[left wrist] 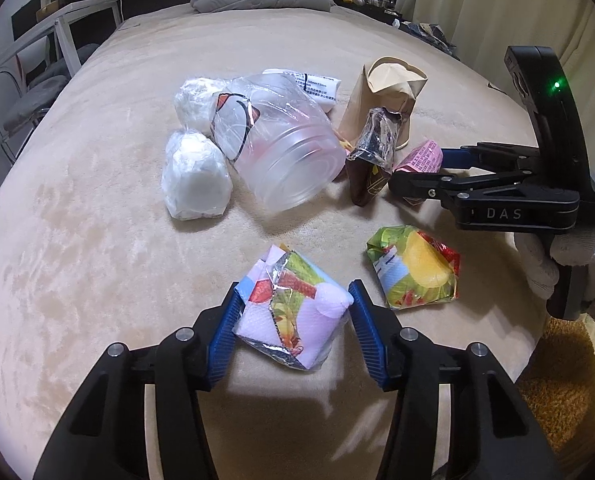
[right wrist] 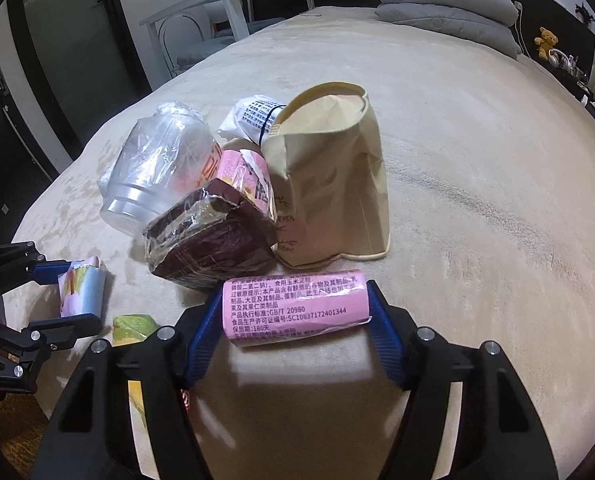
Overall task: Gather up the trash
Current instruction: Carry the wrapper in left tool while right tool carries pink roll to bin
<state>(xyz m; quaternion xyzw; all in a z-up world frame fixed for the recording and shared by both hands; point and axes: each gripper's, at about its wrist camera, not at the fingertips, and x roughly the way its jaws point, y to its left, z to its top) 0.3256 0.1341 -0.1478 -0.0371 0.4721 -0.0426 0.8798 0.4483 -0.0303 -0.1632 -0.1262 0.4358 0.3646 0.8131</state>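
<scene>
While both sit on the bed [left wrist: 97,160]: crushed carton [left wrist: 293,312] between left gripper [left wrist: 293,316] pads, clamped | pink wrapper [right wrist: 293,306] between right gripper [right wrist: 293,320] pads, gripped.

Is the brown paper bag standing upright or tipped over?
Upright: the brown paper bag stands on its base on the bed, crumpled mouth open at top.

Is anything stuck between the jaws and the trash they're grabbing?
No. The left gripper has its jaws right against the sides of the crumpled colourful carton, and the right gripper has the pink wrapper between its jaws. Nothing else sits in either gap.
</scene>
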